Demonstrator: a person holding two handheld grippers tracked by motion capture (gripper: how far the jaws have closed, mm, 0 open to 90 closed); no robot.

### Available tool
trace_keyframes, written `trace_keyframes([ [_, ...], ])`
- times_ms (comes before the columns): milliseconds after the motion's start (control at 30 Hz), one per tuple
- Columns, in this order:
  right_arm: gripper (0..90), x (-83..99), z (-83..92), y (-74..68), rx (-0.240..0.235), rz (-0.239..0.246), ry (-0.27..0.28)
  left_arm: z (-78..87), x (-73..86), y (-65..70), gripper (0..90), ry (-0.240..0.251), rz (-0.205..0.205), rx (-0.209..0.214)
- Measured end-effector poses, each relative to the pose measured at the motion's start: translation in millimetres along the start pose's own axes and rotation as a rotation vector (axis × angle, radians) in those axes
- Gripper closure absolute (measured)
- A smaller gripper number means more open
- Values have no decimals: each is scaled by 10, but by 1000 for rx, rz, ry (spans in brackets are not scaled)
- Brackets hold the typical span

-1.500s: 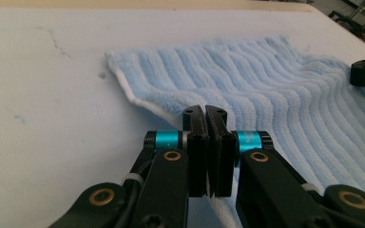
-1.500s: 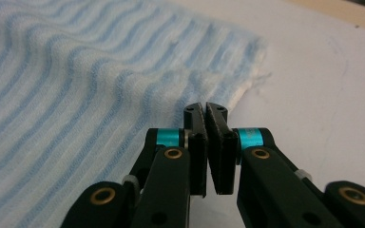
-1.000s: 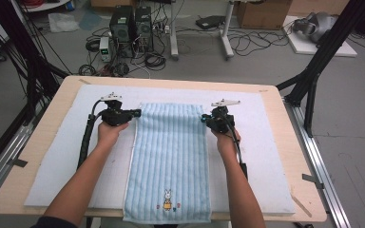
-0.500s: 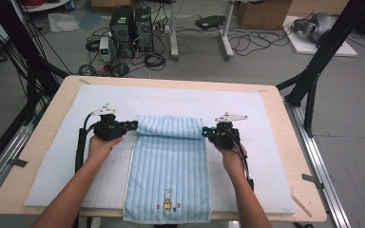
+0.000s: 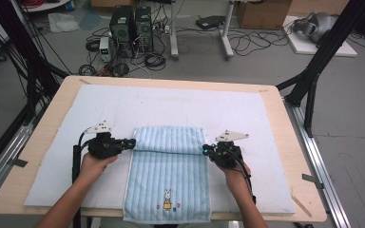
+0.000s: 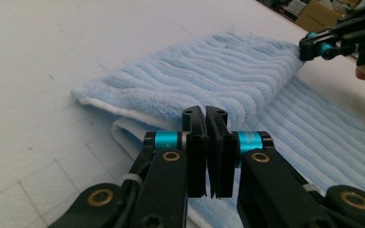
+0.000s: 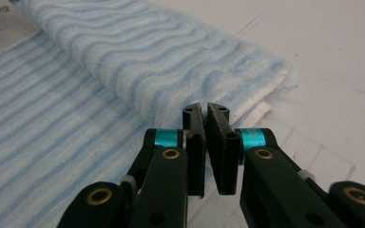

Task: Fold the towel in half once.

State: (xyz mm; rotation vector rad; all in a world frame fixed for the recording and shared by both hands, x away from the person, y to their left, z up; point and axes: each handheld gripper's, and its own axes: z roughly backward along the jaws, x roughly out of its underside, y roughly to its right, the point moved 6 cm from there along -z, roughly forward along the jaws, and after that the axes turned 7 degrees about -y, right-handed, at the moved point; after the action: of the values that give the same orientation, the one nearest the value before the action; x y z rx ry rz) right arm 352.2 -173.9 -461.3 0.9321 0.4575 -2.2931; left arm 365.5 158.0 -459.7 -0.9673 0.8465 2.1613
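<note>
A light blue striped towel (image 5: 168,175), its far end folded over toward the person, is laid on a white mat (image 5: 171,107) with bare margins, pinched at each fold corner by the left gripper (image 5: 132,142) and right gripper (image 5: 204,150).

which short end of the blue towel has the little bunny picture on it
The near end of the towel, hanging at the table edge closest to the person, carries the bunny. The far end is plain striped cloth, folded over between the two grippers.
</note>
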Motion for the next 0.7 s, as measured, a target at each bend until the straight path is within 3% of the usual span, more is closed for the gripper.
trace_keyframes([
  [67, 827, 13, 5, 9, -1, -7, 2, -4, 35, -6, 851, 7, -3, -15],
  [100, 765, 10, 9, 22, 1, -17, 10, -1, 34, -26, 766, 16, 3, -41],
  [167, 692, -7, 30, 46, 3, -42, 34, 31, 9, -109, 579, 50, 54, -99],
  [267, 538, -32, 77, 99, 24, -73, 66, 103, -38, -222, 522, 108, 95, -143],
  [367, 433, -39, 93, 155, 32, -113, 82, 101, -97, -306, 510, 119, 115, -153],
  [467, 355, -32, 78, 192, 40, -138, 80, 14, -166, -406, 499, 109, 136, -166],
  [700, 310, -27, 70, 206, 39, -143, 79, -332, -280, -574, 444, -18, 172, -227],
])
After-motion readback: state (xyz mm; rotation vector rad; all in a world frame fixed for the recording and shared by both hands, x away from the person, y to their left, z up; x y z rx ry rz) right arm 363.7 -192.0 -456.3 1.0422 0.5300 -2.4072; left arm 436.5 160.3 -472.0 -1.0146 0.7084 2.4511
